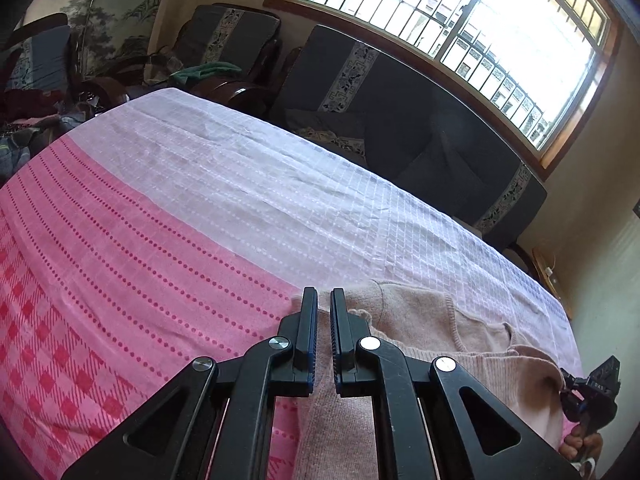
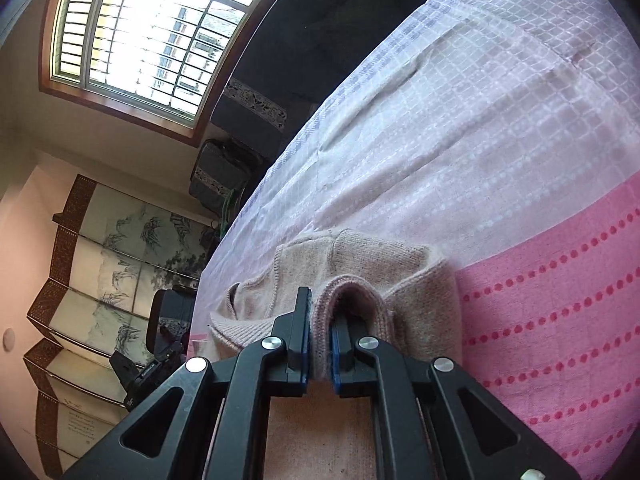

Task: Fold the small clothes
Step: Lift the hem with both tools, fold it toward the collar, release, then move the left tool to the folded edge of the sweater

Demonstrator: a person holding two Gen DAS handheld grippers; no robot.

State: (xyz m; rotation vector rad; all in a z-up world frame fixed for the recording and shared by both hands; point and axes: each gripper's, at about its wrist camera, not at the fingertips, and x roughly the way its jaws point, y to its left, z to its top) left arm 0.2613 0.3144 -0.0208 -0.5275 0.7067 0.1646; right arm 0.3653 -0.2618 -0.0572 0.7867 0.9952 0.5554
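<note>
Knit sweater point(image 2: 372, 264), soft and limp: your right gripper point(image 2: 320, 320) pinches its ribbed hem; your left gripper point(image 1: 324, 300), jaws slightly apart, hovers over the opposite edge.

Pink checked bedspread point(image 1: 160, 216), dark sofa point(image 1: 400, 120), barred window point(image 1: 460, 12), painted screen point(image 2: 120, 248)

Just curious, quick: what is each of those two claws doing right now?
Left gripper: nearly shut over the sweater; grip cannot be told.
Right gripper: shut on a sweater fold.
</note>
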